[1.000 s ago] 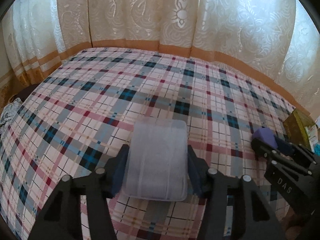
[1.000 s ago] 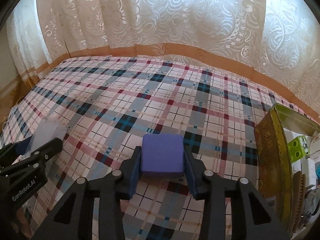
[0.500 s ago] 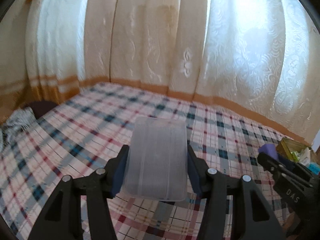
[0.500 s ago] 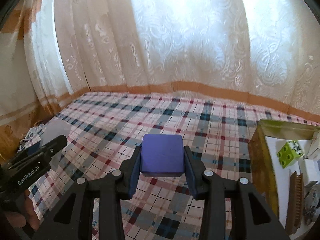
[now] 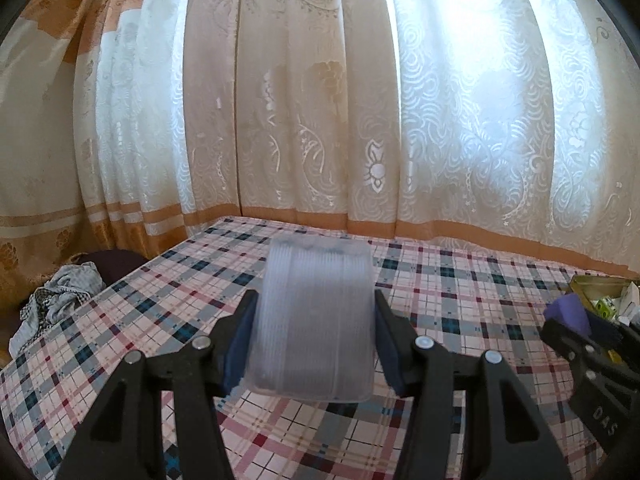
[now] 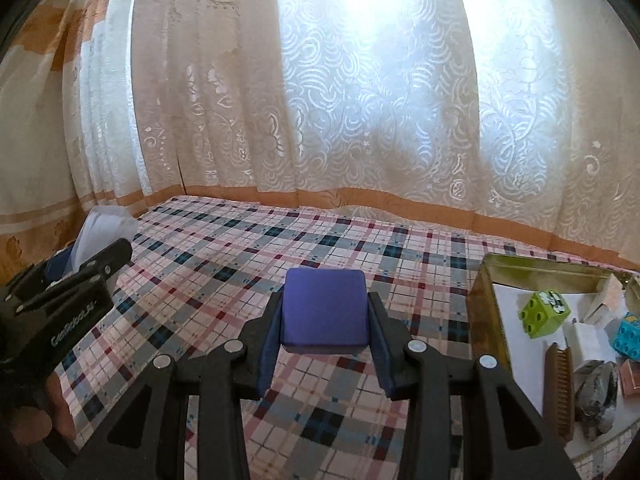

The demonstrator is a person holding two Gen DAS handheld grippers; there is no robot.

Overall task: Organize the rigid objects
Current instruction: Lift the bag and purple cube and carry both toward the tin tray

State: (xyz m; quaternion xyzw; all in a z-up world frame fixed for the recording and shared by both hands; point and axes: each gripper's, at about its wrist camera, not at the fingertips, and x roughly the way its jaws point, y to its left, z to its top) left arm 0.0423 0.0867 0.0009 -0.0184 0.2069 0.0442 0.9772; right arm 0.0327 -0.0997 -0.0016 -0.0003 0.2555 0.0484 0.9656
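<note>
Translucent plastic box sits clamped between the blue pads of the left claw, held above the plaid cloth. Right claw grips a purple block the same way, also clear of the cloth. Just to its right stands a gold tin holding a green brick and other small things.

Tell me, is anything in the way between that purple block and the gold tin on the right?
Nothing visible. The purple block, held in the right tongs, has only bare checked cloth between it and the gold tin, whose open top shows free space.
</note>
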